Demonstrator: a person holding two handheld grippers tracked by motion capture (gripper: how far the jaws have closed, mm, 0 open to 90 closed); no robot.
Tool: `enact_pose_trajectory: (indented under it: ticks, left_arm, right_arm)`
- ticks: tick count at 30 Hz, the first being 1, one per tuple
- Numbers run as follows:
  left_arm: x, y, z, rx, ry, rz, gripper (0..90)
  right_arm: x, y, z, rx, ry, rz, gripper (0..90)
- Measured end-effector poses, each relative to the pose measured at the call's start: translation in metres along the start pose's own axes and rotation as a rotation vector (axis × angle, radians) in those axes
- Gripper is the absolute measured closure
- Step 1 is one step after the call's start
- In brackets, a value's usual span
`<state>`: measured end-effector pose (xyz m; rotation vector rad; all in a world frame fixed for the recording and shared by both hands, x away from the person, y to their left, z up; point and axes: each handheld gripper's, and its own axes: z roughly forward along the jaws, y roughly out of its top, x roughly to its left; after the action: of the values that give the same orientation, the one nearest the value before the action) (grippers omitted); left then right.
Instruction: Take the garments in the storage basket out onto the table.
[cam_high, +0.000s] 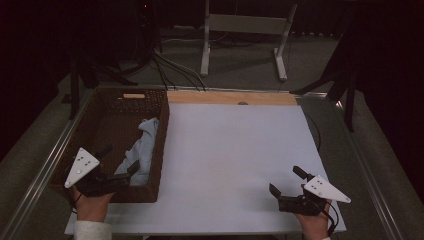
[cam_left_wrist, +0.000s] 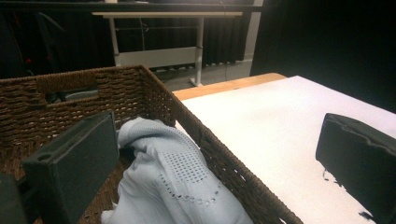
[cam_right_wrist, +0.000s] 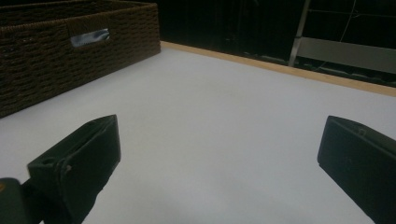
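- I see a brown woven basket (cam_high: 102, 107) at the left part of the table, with its right wall beside the white board (cam_high: 235, 150).
- Inside the basket lies a pale blue cloth (cam_high: 141, 150), crumpled, and it leans against the inner side of the right wall. In the left gripper view the cloth (cam_left_wrist: 173, 177) has a pattern of small holes.
- The rest of the basket floor is bare; the far wall has a handle slot (cam_left_wrist: 70, 94).
- My left gripper (cam_high: 120, 165) is over the near end of the basket, jaws wide apart and holding nothing. One jaw is inside the basket beside the cloth, and the other seems over the board, so the right wall is between them.
- I cannot tell if the inner jaw touches the cloth.
- My right gripper (cam_high: 286, 180) is at the near right part of the white board, jaws spread wide, nothing between them, well apart from the basket.
- The white board is free from the basket wall up to the wooden strip (cam_high: 232, 97) at the far edge.
- Beyond the table stands a white frame (cam_high: 245, 30) on the floor.
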<state>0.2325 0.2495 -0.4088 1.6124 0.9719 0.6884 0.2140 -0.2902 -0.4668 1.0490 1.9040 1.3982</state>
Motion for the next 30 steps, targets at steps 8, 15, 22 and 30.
enact_pose_trajectory:
  ticks: [8, 15, 22, 30]
  left_arm:
    - [0.002, 0.003, 0.004, 0.027, -0.009, 0.009, 0.3]
    - [0.004, 0.008, 0.005, 0.051, -0.012, 0.021, 0.3]
    - [0.007, 0.012, 0.008, 0.065, -0.014, 0.020, 0.3]
    - [0.011, 0.015, 0.011, 0.081, -0.016, 0.024, 0.3]
  right_arm:
    - [0.001, 0.000, 0.000, 0.000, 0.000, 0.000, 0.0]
    - [0.001, 0.000, 0.000, 0.001, 0.002, 0.000, 0.0]
    - [0.001, 0.000, 0.000, 0.002, 0.003, 0.001, 0.0]
    - [0.001, 0.000, 0.001, 0.004, 0.004, 0.001, 0.0]
